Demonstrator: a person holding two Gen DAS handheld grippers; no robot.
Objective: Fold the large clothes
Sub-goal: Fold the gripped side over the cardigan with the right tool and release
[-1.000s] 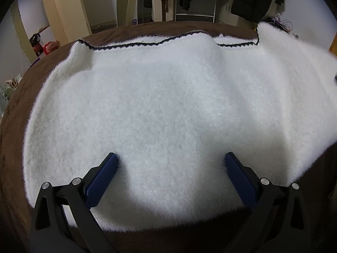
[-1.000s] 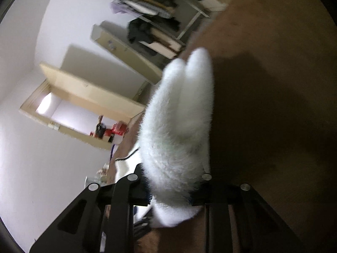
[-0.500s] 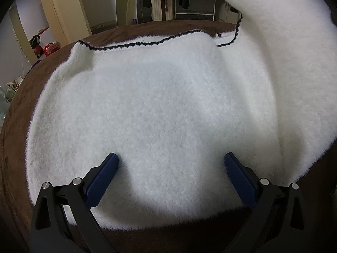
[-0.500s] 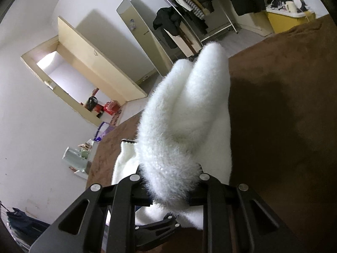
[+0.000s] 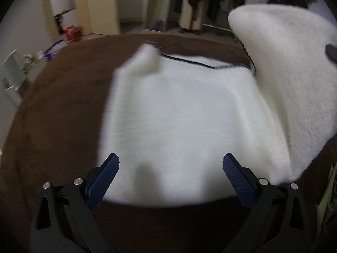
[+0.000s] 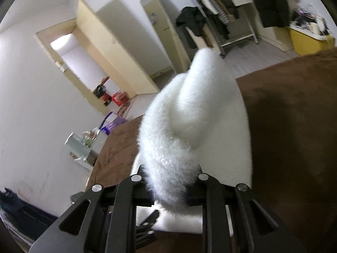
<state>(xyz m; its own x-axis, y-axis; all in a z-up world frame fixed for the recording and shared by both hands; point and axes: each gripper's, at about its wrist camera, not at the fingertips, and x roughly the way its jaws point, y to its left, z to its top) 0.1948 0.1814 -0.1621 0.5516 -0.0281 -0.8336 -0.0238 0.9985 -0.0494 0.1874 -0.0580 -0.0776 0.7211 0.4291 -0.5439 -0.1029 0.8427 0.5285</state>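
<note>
A brown blanket (image 5: pixel 52 126) covers the surface, with a fluffy white garment (image 5: pixel 179 126) spread on it — its right side lifted. The right gripper (image 6: pixel 171 186) is clamped on that raised fold; the left gripper (image 5: pixel 171 165) hangs wide apart, holding nothing.

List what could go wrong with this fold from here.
1. The right gripper pinches only a thick bunch of the white fleece garment; it might slip free mid-fold.
2. The left gripper is open and pins nothing, so the flat part could drag across the brown cover.
3. The lifted flap may land crooked.
</note>
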